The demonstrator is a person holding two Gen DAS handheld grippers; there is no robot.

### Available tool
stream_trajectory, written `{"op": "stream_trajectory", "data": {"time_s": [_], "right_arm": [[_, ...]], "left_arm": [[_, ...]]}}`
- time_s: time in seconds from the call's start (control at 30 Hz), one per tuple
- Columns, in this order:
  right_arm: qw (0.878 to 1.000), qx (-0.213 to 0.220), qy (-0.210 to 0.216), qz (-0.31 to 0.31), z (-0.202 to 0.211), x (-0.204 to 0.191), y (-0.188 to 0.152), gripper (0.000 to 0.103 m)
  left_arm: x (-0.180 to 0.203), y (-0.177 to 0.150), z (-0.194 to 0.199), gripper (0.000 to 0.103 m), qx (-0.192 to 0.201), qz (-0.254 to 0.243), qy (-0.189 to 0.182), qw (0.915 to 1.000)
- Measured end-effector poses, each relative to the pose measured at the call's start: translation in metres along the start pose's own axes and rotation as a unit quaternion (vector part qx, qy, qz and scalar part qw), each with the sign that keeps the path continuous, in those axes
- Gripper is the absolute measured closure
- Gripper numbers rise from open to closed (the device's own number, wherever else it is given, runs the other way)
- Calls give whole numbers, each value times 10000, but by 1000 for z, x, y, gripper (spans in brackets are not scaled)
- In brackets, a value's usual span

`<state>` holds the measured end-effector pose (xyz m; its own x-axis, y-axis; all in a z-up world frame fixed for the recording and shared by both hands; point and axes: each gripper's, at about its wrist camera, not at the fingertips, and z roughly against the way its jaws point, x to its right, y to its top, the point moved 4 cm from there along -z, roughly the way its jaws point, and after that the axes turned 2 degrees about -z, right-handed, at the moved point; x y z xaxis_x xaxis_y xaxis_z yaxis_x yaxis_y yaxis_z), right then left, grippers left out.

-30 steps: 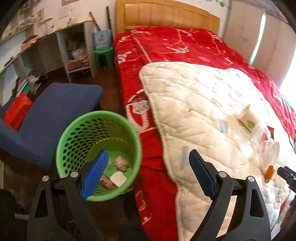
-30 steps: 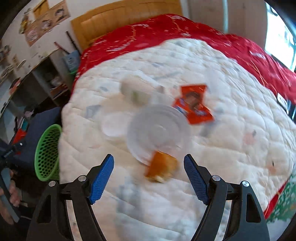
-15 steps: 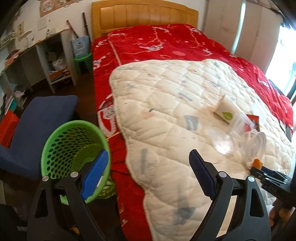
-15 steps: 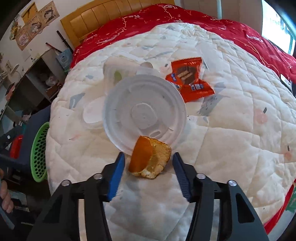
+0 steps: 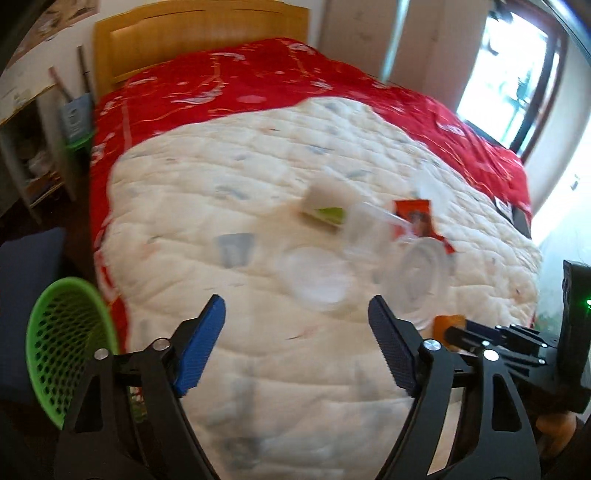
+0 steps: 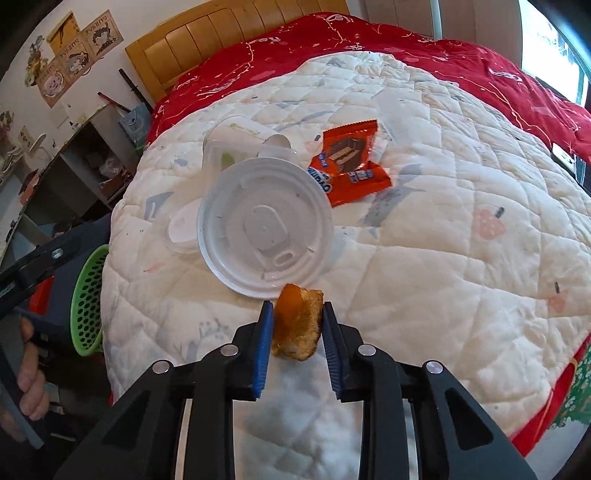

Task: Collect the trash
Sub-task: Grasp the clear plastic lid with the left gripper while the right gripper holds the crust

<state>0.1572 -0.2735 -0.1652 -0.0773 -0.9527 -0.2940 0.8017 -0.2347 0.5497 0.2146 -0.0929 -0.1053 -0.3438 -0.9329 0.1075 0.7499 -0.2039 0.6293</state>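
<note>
My right gripper [image 6: 296,314] is shut on an orange peel [image 6: 297,326] on the white quilt [image 6: 443,240]. Just beyond it lie a large white plastic lid [image 6: 264,230], a small clear lid [image 6: 183,230], a tipped paper cup [image 6: 236,136] and an orange snack wrapper [image 6: 349,166]. My left gripper [image 5: 295,321] is open and empty over the quilt's near edge, with the blurred lids [image 5: 314,277] and cup [image 5: 325,205] ahead. The right gripper and peel [image 5: 447,325] show at its right. The green basket [image 5: 55,339] stands on the floor at left.
The bed has a red cover [image 5: 258,85] and a wooden headboard [image 6: 240,29]. A blue chair [image 5: 22,258] stands behind the basket. Shelves [image 6: 85,158] line the left wall. A window [image 5: 513,70] is at the right.
My right gripper closed on the orange peel. My left gripper swung right, away from the basket and over the quilt toward the trash.
</note>
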Motion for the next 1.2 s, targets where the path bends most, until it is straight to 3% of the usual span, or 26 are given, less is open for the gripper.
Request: {"op": "stream_trajectory", "data": {"time_s": [0.17, 0.3, 0.5, 0.57, 0.67, 1.2], "right_arm": [[10000, -20, 44, 3, 5, 9, -4, 72], [10000, -12, 89, -33, 6, 14, -6, 65], [9999, -13, 159, 49, 9, 14, -11, 57], [9998, -16, 156, 92, 9, 13, -13, 56], [9998, -1, 187, 89, 9, 12, -13, 53], [9989, -164, -143, 407, -13, -8, -9, 53]], "left_arm": [[33, 6, -20, 42, -127, -234, -375, 9989], [51, 9, -39, 44, -290, -369, -559, 9973], [63, 11, -61, 62, -500, -443, -766, 9948], [68, 11, -67, 81, -529, -494, -803, 9941], [71, 11, -69, 98, -517, -543, -782, 9941], [29, 17, -11, 100, 103, -210, -631, 9977]]}}
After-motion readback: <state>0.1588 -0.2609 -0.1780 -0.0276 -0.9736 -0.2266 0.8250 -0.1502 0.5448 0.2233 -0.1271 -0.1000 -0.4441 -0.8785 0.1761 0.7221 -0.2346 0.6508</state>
